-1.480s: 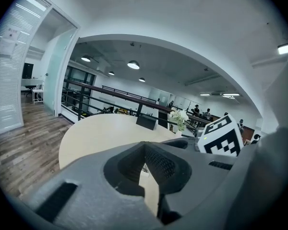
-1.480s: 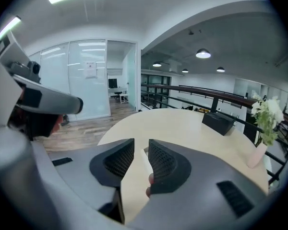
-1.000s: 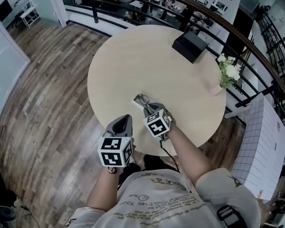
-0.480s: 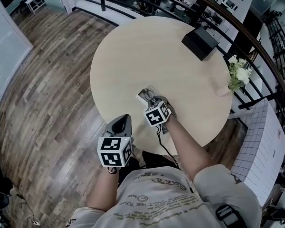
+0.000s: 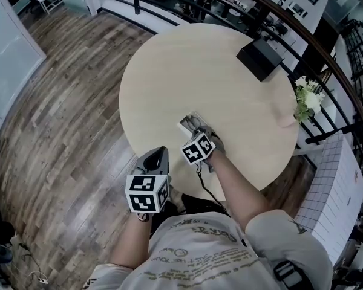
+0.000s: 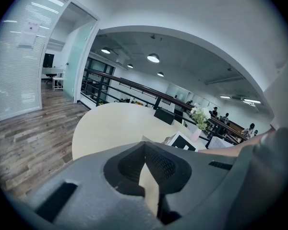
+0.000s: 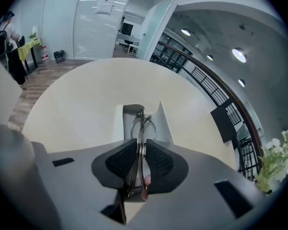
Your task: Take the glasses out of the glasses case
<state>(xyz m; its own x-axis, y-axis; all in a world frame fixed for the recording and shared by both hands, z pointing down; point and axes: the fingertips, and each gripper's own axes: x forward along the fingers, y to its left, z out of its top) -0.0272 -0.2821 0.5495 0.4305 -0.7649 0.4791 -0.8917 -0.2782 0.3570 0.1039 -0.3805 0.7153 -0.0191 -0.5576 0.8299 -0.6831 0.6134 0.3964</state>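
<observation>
An open white glasses case [image 5: 186, 124] lies on the round table [image 5: 199, 71] near its front edge. My right gripper [image 5: 201, 135] is at the case's near end and is shut on the thin-framed glasses [image 7: 142, 123]. The frame runs edge-on between the pads, and the lenses stick out over the case [image 7: 126, 123]. In the head view the glasses [image 5: 196, 122] show as a dark tangle in the case. My left gripper [image 5: 155, 160] hangs off the table's front edge, over the floor, with its jaws together and nothing in them.
A black box [image 5: 261, 58] stands at the table's far right, and a small vase of white flowers [image 5: 307, 100] is at the right rim. A black railing [image 5: 169, 8] curves behind the table. Wooden floor [image 5: 60, 101] lies to the left.
The right gripper stays shut on the glasses at the case, and its marker cube has turned slightly. The head view has drifted. The left gripper has not moved.
</observation>
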